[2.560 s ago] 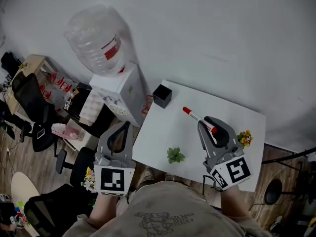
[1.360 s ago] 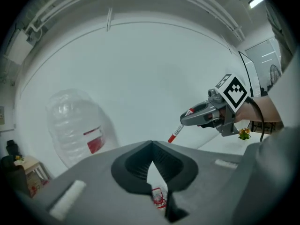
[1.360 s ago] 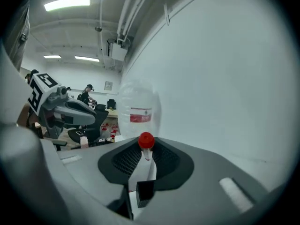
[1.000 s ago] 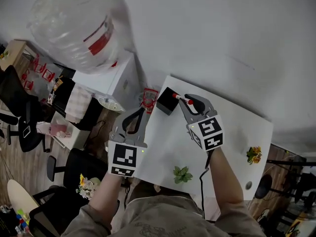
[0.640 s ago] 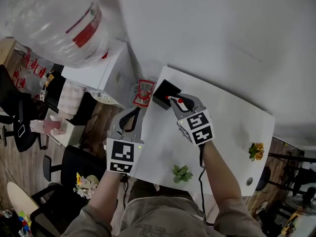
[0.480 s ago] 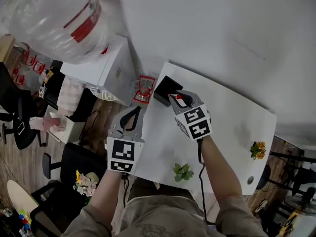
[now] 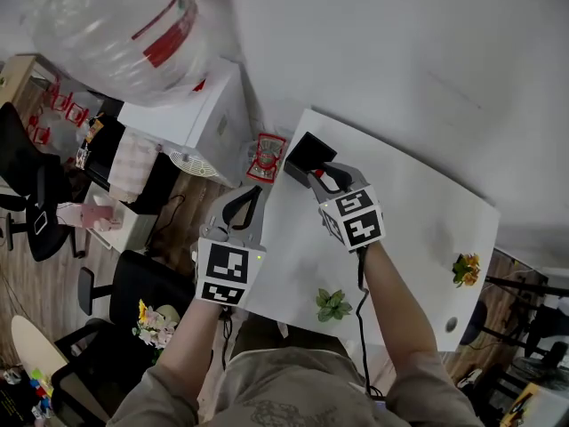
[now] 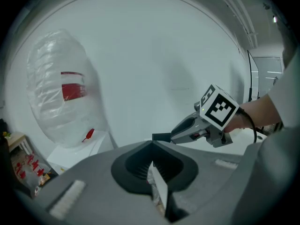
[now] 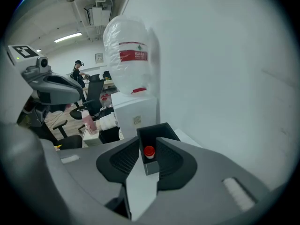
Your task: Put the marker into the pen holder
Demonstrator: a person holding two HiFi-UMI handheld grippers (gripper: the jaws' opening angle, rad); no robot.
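At table [image 7: 427, 221] corner: marker [image 9: 149, 151] stands in pen holder [image 9: 151, 167]; right gripper [image 9: 149, 142] spread; left gripper [image 8: 151, 143] pressed together.

Matt blk plastic pen holder [image 7: 308, 152], glossy red marker cap [image 9: 149, 151], smooth wht table [image 7: 418, 212].

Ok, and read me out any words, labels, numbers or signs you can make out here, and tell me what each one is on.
Red label on the water bottle: white print, too blurred to read.
Sticker on the white water dispenser: too small to read.
Cubes with square markers: black-and-white patterns only, no letters or numbers.
No text anywhere in these views can be quoted.
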